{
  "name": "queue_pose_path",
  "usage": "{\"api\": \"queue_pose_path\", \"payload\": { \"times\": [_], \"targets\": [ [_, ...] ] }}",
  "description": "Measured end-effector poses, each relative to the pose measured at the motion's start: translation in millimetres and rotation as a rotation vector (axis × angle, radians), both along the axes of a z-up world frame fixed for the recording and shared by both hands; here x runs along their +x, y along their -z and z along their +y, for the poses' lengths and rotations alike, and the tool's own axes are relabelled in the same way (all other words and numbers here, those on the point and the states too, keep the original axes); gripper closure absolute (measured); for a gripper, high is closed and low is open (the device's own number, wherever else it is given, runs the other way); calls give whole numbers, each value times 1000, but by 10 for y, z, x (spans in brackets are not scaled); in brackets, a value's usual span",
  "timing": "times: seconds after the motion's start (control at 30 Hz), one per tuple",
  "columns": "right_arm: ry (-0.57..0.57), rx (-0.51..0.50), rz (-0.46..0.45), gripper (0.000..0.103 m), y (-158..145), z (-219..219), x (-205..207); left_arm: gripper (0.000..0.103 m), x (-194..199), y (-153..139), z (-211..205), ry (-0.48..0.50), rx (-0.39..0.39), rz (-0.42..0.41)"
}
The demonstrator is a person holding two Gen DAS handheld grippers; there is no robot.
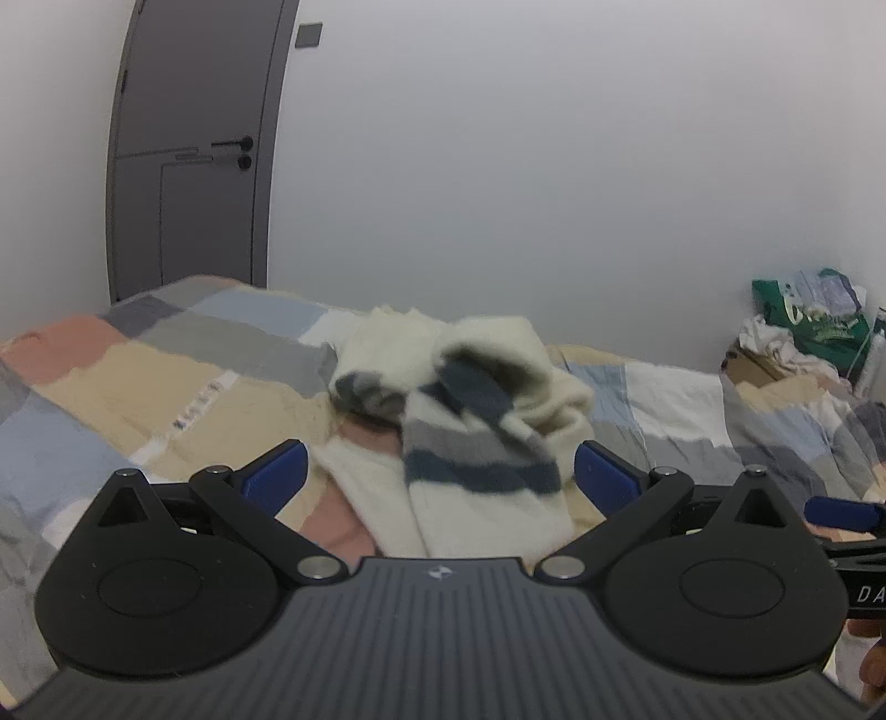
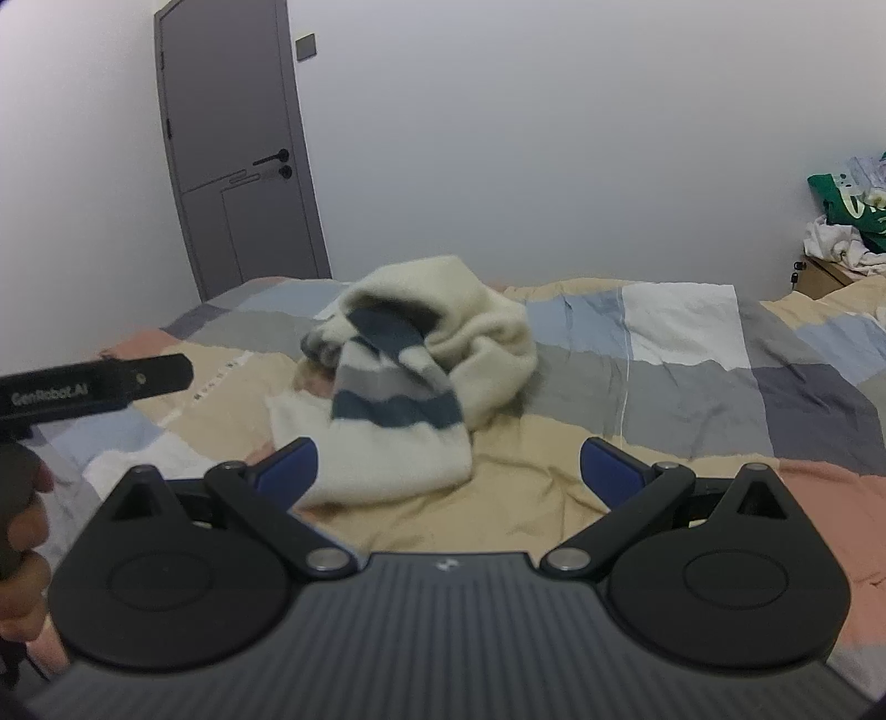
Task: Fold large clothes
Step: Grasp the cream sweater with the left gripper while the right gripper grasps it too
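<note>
At the far left a tall grey panelled door (image 2: 238,160) with a black lever handle stands shut in the white wall, a small grey switch plate (image 2: 306,47) just beside its top corner. In the right wrist view the side of the left hand-held gripper (image 1: 437,476) shows at the left edge as a black bar printed "GenRobot.AI", with the person's hand (image 2: 22,531) curled under it. Its blue-padded fingers (image 1: 274,479) stand wide apart, holding nothing, with the garment's near end between them.

A soft quilt of patchwork blocks in beige, salmon, pale blue, grey and white (image 2: 681,382) covers the bed, lightly creased, and a line of small dark print runs down one beige block, too small to read. In the middle of the bed lies the fluffy cream knit sweater with navy and grey bands (image 2: 421,354), heaped in a rumpled mound, one banded part draping forward towards both tools.

The right hand-held gripper (image 2: 448,471) is likewise spread open and empty; the sweater's near edge lies just ahead of its left finger. Its black casing shows the letters "DA" at the right edge of the left wrist view.

At the far right, a green bag with white lettering (image 1: 808,315), illegible, sits among crumpled white cloths on a brown cardboard box (image 1: 753,365).
</note>
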State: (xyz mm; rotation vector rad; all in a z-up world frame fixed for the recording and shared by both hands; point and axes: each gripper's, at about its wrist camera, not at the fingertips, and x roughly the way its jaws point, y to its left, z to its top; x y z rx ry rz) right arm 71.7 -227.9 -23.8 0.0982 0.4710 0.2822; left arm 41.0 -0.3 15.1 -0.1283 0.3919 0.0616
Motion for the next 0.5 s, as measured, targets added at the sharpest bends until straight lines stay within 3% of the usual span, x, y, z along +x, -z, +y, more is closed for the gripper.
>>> {"api": "queue_pose_path", "payload": {
  "times": [0.23,0.5],
  "targets": [
    [15,59,14,0,-180,-47,390,0,456,-120,169,5,-13,57],
    [-5,116,84,4,-52,52,1170,1,1108,242,294,15,-38,155]
  ]
}}
